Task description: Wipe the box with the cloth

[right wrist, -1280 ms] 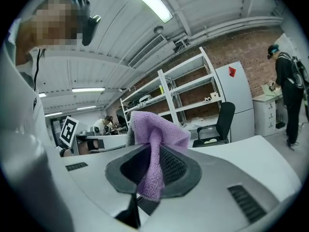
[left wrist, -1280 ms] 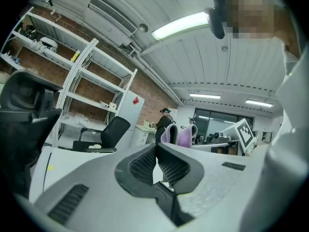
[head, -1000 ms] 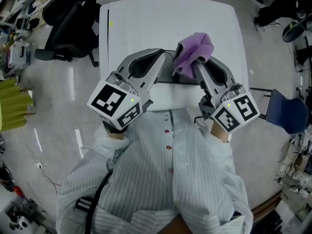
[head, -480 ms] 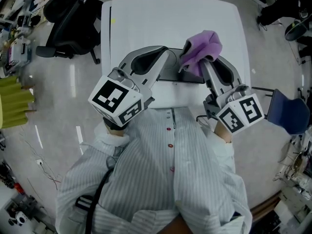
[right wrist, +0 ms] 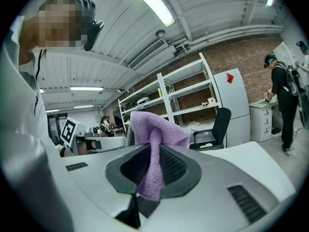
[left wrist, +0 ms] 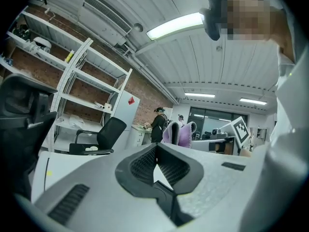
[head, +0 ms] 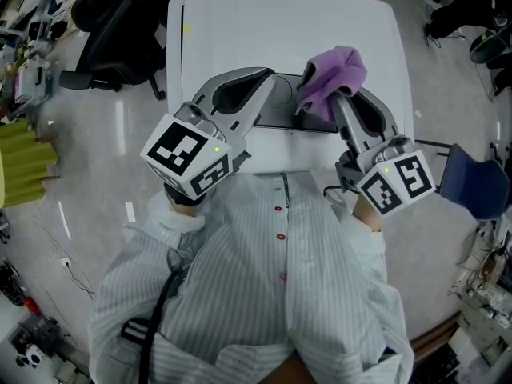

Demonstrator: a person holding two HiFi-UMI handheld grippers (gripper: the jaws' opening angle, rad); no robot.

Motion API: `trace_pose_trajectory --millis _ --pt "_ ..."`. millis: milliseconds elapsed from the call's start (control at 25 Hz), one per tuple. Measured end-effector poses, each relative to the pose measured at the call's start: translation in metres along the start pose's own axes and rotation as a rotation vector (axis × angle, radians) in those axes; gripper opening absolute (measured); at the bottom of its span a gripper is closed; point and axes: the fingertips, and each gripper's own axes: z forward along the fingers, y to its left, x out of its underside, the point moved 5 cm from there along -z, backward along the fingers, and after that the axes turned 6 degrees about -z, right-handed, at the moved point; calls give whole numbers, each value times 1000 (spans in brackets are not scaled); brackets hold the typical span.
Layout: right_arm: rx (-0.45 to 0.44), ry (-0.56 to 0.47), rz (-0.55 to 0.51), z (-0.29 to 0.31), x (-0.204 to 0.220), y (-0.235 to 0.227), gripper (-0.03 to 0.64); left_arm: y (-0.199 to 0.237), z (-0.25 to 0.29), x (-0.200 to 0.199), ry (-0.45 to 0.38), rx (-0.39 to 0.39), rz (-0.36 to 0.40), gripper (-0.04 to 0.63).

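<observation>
Left tool (head: pixel 268 80) closed, right tool (head: pixel 334 98) clamped

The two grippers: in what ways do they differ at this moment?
The right gripper is shut on the purple cloth; the left gripper is shut on nothing. The left gripper is at the dark box's left end, the right gripper at its right end. Both reach over the white table.

Glossy grey floor (head: pixel 88 158) all round a white table (head: pixel 240 30), with a black office chair (head: pixel 112 30) on one side and a blue one (head: pixel 472 186) on the other. Brick wall (right wrist: pixel 241 52) with white shelving (right wrist: pixel 186 98) along it, and long strip lights (right wrist: pixel 157 6) overhead.
</observation>
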Motion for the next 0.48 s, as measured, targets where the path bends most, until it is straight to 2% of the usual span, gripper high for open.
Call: trace_pose_trajectory --millis 200,480 --pt "-4 4 -2 0 3 3 55 -4 0 4 28 29 48 8" --pt "-19 13 -4 -1 4 5 55 -11 2 0 28 84 95 8"
